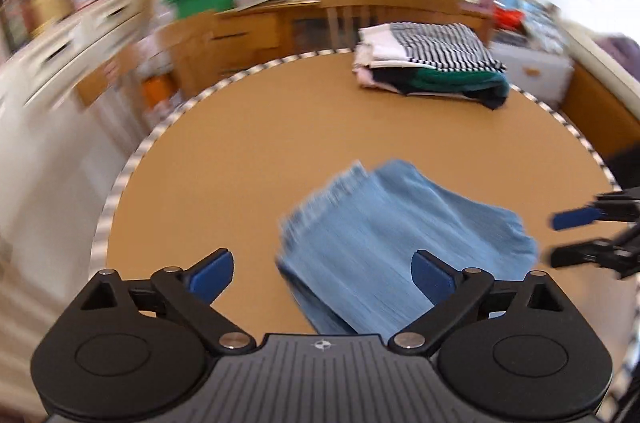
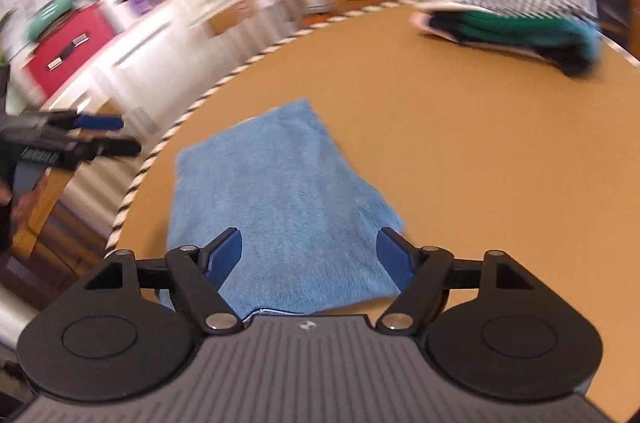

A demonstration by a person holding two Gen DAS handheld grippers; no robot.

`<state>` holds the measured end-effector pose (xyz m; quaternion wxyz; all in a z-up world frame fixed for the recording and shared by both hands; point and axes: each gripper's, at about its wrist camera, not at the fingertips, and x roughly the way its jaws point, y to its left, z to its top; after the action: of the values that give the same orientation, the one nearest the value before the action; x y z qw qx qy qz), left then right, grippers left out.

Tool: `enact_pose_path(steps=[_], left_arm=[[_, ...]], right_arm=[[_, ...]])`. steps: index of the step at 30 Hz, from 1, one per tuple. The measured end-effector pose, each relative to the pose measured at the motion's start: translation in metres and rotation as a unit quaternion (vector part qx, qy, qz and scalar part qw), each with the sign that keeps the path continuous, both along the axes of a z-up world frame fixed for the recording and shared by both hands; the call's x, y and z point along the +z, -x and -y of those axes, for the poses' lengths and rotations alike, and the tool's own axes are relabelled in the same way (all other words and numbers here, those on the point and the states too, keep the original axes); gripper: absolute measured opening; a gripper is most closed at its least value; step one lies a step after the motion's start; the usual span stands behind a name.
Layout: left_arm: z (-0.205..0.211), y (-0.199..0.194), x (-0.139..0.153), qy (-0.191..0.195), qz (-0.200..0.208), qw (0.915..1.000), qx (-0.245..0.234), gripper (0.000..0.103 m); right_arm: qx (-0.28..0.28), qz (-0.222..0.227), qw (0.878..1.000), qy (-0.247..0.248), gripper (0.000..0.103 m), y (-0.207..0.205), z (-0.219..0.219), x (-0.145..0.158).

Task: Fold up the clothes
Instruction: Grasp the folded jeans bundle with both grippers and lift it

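- Green bin [image 1: 200,1] on the wooden sideboard at 11 o'clock of the left wrist view; contents heaped above the rim, too blurred to identify.
- Red case [image 2: 68,49] on the white cabinet run at 10 o'clock of the right wrist view; lid closed, contents not visible.
- Folded blue cloth [image 1: 400,243] lies flat on the round counter [image 1: 240,151], toward its near edge, held by neither gripper.
- Stack of folded clothes [image 1: 432,63], striped piece on top, green below, at 1 o'clock on the far side of the counter, well apart from the blue cloth.
- Left gripper [image 1: 322,273]: jaws spread wide, empty, above the cloth's near-left corner.
- Right gripper [image 2: 310,255]: jaws spread wide, empty, above the cloth's near edge.
- Wooden chair [image 1: 360,11] behind the counter at 12 o'clock.
- Nothing lies between cloth and stack; bare counter only.
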<state>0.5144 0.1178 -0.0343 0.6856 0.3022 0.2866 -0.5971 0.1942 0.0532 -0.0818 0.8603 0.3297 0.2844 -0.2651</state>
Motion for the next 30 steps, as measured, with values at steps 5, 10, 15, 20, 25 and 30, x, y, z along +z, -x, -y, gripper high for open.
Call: enact_pose_path(steps=[5,10,15,20,25,30], left_arm=[[0.076,-0.063,-0.034,-0.047,-0.092,0.9875,-0.119,0.094],[0.136,-0.088,-0.08,-0.135,-0.186,0.9538,-0.193,0.094],[0.176,-0.093,-0.113,-0.211,-0.221,0.9162,-0.26,0.09],[0.196,-0.104,-0.136,-0.252,-0.276,0.8858,-0.276,0.097],[0.186,-0.109,-0.142,-0.267,-0.31,0.8693,-0.277,0.098],[0.159,-0.096,-0.135,-0.254,-0.24,0.8896,-0.294,0.093]], right_arm=[[-0.174,0.039,0.981,-0.076,0.078,0.004,-0.039,-0.016],[-0.298,0.09,0.936,-0.167,0.078,0.001,-0.065,-0.049],[-0.372,0.169,0.881,-0.239,0.076,-0.004,-0.075,-0.08],[-0.413,0.221,0.84,-0.273,0.073,-0.004,-0.075,-0.103],[-0.414,0.284,0.808,-0.309,0.063,-0.003,-0.075,-0.126],[-0.396,0.237,0.838,-0.292,0.034,-0.017,-0.064,-0.123]])
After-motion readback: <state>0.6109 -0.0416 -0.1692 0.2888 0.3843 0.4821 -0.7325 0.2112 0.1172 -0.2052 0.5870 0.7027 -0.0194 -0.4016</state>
